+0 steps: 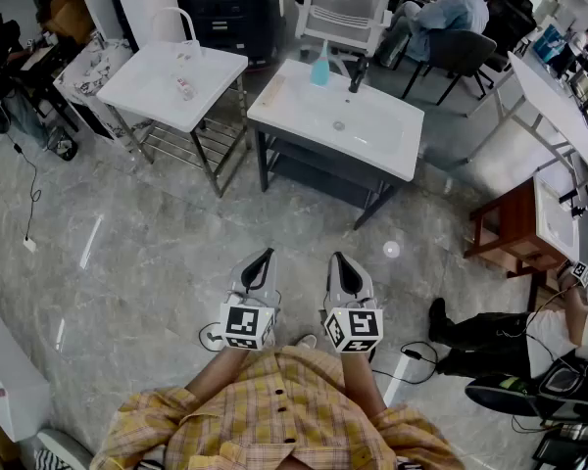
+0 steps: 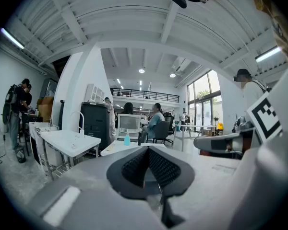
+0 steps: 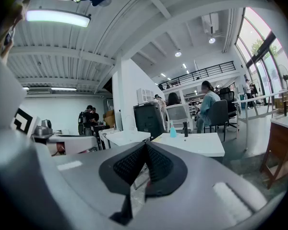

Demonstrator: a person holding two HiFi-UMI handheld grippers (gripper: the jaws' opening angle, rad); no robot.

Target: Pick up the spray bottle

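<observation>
Jaws sat pressed together, nothing btwn them, on left gripper (image 1: 263, 258) & right gripper (image 1: 338, 260); blue spray bottle (image 1: 319, 70) stood well apart on white sink top (image 1: 387, 135).

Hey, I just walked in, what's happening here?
A person stands holding the left tongs and right tongs side by side, both shut and empty. The blue spray bottle sits untouched at the far edge of a white sink table, well ahead of them. Nothing has been picked up yet.
</observation>
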